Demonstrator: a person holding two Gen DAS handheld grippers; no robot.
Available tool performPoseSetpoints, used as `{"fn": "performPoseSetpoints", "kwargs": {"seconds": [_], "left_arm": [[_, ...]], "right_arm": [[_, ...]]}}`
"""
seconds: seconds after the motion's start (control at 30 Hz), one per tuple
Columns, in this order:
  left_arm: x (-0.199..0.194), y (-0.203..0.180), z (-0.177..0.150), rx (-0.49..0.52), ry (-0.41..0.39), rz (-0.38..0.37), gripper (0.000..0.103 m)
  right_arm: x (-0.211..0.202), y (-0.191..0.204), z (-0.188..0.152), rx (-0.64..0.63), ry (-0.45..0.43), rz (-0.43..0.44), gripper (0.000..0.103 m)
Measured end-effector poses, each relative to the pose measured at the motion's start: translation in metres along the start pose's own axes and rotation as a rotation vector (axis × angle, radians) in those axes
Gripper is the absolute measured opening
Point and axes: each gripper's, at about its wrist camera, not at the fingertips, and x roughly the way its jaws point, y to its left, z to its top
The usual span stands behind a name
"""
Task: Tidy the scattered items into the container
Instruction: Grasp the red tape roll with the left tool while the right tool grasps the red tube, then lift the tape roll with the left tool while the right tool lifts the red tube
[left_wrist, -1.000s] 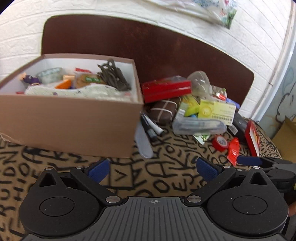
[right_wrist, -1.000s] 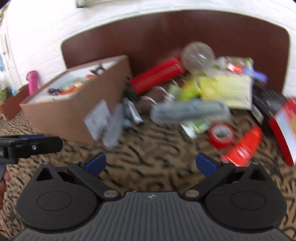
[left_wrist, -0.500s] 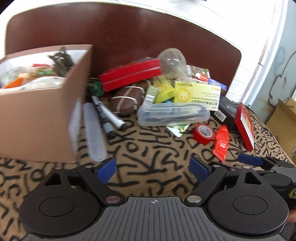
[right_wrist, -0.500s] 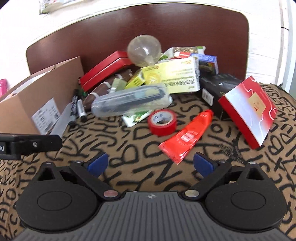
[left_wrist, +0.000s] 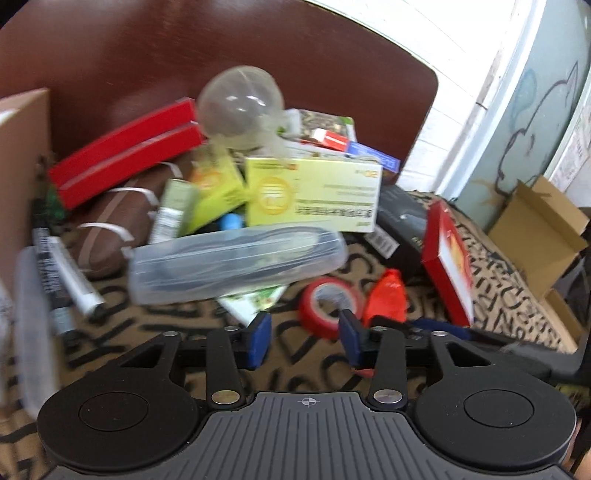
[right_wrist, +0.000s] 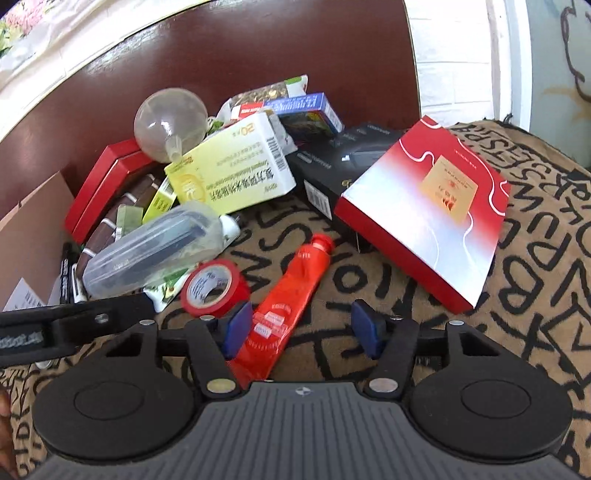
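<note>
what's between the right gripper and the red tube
Nothing visible. The red tube lies flat on the patterned cloth, its flat end already between the open fingers of the right gripper, which have just been closing. The roll of red tape sits beside it, apart.

A tan cloth (right_wrist: 535, 229) printed with black letters covers the surface before a dark brown headboard (right_wrist: 229, 62), a white brick wall (left_wrist: 454, 62) behind.

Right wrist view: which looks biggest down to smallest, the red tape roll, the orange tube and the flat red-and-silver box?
1. Flat red-and-silver box, clearly biggest.
2. Orange tube, though part lies near the camera behind a finger.
3. Red tape roll, smallest.
</note>
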Motion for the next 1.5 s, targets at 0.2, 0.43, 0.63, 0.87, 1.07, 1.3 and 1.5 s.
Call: {"fn": "performPoseSetpoints", "kwargs": {"seconds": [0.2,0.43,0.63,0.87,1.07,1.3,1.5], "left_arm": [[0.033,-0.004,0.009,-0.032,0.048,-0.017,0.041],[0.051,0.001,0.006,-0.028,0.049,0.021,0.009],[0.027,0.001,-0.009,0.01,0.105,0.027,0.005],[-0.037,0.014,-0.052,-0.012,0.166,0.01,0.004],[-0.09,0.014,-0.079,0.071,0.179,0.091,0.006],[-0.091,0.023,-0.087,-0.001,0.193,0.092,0.032],[-0.084,0.013,-0.088,0.037,0.171,0.092,0.043]], "right_arm": [[0.006,0.002,0.002,-0.04,-0.019,-0.005,0.06],[0.009,0.014,-0.003,-0.143,-0.028,-0.008,0.036],[-0.007,0.014,-0.004,-0.107,0.04,0.124,0.012],[-0.055,0.014,-0.021,-0.091,0.14,0.33,0.01],[-0.084,0.021,-0.039,-0.108,0.237,0.426,0.012],[-0.081,0.031,-0.047,-0.145,0.205,0.271,0.023],[-0.079,0.03,-0.051,-0.121,0.189,0.236,0.033]]}}
